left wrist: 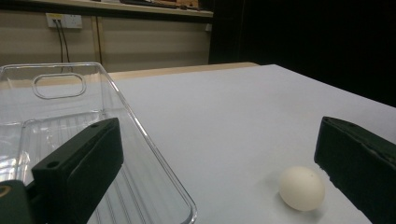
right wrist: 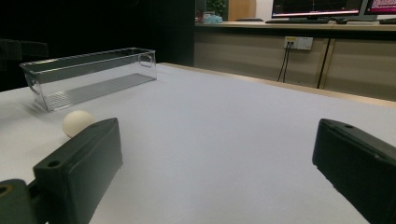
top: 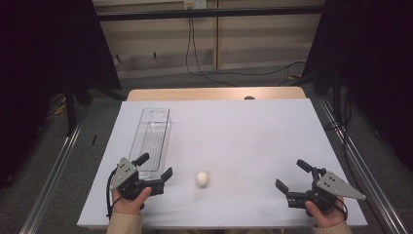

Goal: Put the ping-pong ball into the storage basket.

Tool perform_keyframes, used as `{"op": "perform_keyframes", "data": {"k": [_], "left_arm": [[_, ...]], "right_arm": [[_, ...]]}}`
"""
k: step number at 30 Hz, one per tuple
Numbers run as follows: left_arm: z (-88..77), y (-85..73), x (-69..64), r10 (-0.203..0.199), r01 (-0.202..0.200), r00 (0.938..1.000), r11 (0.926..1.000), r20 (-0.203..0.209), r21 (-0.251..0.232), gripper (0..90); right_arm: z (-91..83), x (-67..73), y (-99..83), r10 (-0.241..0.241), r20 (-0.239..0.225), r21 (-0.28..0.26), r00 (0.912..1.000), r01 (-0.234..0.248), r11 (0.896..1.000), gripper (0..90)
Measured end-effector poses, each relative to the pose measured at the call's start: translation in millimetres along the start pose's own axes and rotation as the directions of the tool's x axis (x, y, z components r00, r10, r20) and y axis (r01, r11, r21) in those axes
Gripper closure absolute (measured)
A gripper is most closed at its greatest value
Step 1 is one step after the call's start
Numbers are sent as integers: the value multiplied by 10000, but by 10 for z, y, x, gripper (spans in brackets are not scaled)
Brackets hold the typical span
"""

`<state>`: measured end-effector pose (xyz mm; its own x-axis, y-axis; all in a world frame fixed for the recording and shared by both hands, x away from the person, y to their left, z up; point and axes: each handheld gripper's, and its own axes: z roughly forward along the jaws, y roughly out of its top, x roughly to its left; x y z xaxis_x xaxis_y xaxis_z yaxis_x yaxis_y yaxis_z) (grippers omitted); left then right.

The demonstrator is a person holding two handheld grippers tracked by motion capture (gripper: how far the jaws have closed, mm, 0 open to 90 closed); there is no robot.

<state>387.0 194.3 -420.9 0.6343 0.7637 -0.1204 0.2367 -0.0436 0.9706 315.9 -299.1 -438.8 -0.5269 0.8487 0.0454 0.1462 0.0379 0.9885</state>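
Two grippers sit low in the frame: your left gripper (top: 156, 167) gapes beside the white egg (top: 202, 178) and clear tray (top: 152, 136); your right gripper (top: 292, 176) gapes empty.

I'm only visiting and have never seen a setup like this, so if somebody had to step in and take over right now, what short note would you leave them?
Left gripper: open, holding nothing, low at the near end of the clear plastic bin.
Right gripper: open, holding nothing, near the table's near right corner.
Egg: lies on the white table between the two grippers, closer to the left one, just right of the bin and outside it.
Bin: nothing inside it.
Done: nothing visible so far; the egg is untouched.
Left: probably pick up the egg, likely with the left gripper, and set it gently in the bin.
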Motion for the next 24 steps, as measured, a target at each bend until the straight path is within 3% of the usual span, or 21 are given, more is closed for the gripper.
{"op": "perform_keyframes", "data": {"k": [24], "left_arm": [[102, -4, -82, 151, -159, 9995, 9994, 276, 309, 14]], "right_arm": [[0, 4, 0, 20, -38, 11, 10000, -20, 10000, 11]]}}
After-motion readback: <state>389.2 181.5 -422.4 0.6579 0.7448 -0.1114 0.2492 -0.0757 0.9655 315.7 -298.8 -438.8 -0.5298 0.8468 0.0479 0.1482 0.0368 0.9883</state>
